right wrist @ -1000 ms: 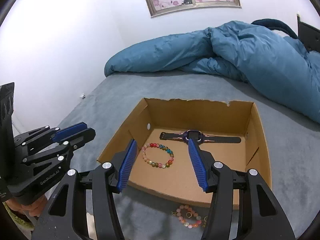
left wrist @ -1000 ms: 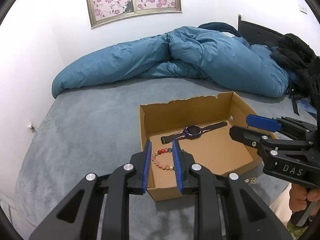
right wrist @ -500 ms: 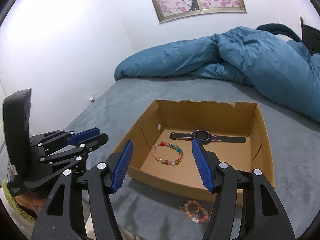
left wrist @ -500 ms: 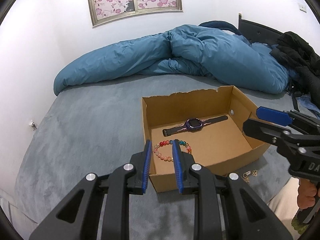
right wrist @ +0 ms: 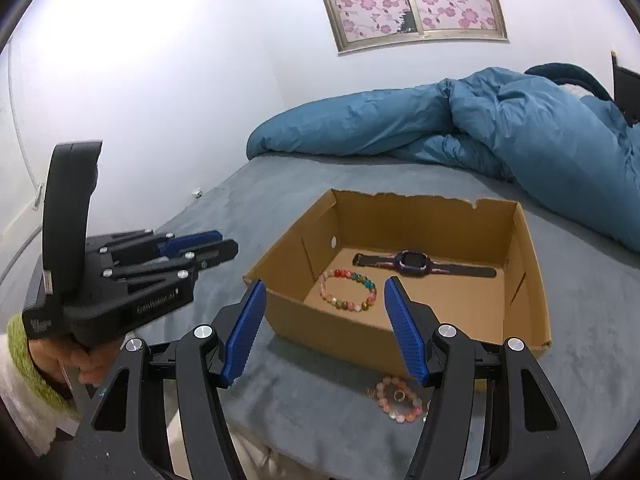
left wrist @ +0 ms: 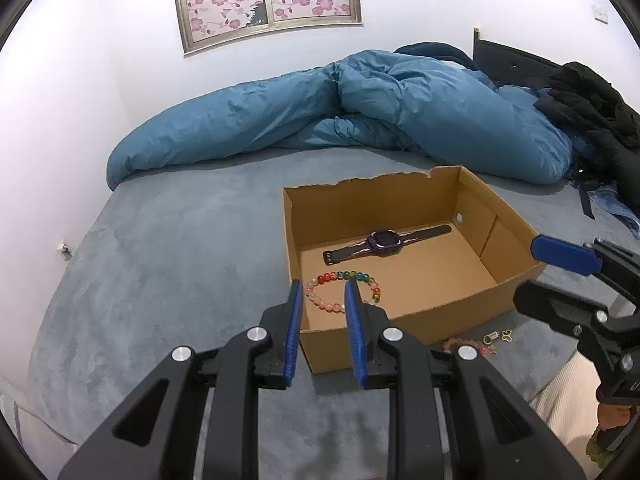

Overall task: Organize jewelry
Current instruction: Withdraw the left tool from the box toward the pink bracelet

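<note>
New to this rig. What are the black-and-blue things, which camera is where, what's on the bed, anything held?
No robot here: a person holds a pair of hand-held tongs in each hand, each with a fisheye camera looking along its fingers. One picture looks past the left tongs, the other past the right tongs; each also catches the other pair at its edge. On the grey bed sits an open cardboard box holding a watch and a colourful bead bracelet. A pink bead bracelet and small gold trinkets lie outside, in front of the box. Both tongs are open and hold nothing; the right ones have just widened.
</note>
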`<action>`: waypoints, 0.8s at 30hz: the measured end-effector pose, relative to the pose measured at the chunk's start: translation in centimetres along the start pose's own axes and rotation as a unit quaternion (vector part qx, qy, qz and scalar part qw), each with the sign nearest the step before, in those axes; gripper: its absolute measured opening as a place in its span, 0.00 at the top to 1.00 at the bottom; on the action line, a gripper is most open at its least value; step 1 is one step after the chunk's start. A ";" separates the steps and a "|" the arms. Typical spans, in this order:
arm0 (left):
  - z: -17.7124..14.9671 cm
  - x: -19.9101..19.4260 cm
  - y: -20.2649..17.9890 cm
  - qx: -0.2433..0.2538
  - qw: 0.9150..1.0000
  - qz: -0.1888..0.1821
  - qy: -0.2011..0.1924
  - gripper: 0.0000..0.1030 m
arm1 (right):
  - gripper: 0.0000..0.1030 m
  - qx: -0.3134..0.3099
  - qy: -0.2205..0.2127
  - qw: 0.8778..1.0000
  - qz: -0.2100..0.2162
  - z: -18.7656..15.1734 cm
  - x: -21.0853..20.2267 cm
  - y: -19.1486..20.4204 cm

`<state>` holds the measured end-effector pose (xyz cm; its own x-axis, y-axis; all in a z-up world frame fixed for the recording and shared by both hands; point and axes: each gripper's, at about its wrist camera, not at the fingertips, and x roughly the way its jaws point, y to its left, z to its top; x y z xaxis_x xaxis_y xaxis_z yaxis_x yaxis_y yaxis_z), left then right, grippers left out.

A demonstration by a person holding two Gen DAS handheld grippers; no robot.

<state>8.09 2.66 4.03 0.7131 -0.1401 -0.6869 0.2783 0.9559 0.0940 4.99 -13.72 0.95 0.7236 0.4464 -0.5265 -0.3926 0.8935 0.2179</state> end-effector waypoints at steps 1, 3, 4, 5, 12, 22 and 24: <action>-0.3 -0.1 0.0 0.000 1.000 -0.004 -0.001 0.80 | 0.43 -0.003 -0.001 1.000 -0.001 -0.4 -0.2 0.0; -0.8 -0.3 -0.3 0.001 1.000 -0.013 -0.002 0.80 | 0.43 -0.009 -0.003 1.000 -0.005 -1.4 -0.8 -0.4; -1.2 -0.3 -0.5 0.001 1.000 -0.019 -0.002 0.80 | 0.43 -0.011 -0.003 1.000 -0.007 -1.9 -1.0 -0.7; -1.4 -0.4 -0.7 0.002 1.000 -0.024 -0.003 0.80 | 0.43 -0.012 -0.003 1.000 -0.011 -2.5 -1.3 -1.2; -4.4 0.1 -3.0 0.019 0.998 -0.064 -0.006 0.80 | 0.43 0.014 0.019 0.999 -0.036 -5.9 -2.2 -5.3; -7.7 4.7 -4.8 0.038 0.995 -0.090 0.021 0.80 | 0.64 0.024 0.051 0.997 -0.061 -7.1 0.1 -7.1; -7.7 6.1 -4.5 0.028 0.996 -0.084 0.031 0.80 | 0.70 0.018 0.059 0.995 -0.080 -6.9 1.2 -7.5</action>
<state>6.28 -0.53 -6.14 0.6123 -0.2787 -0.7399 0.4272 0.9041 0.0129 4.87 -20.29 -6.98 0.7027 0.2904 -0.6495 -0.2553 0.9550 0.1508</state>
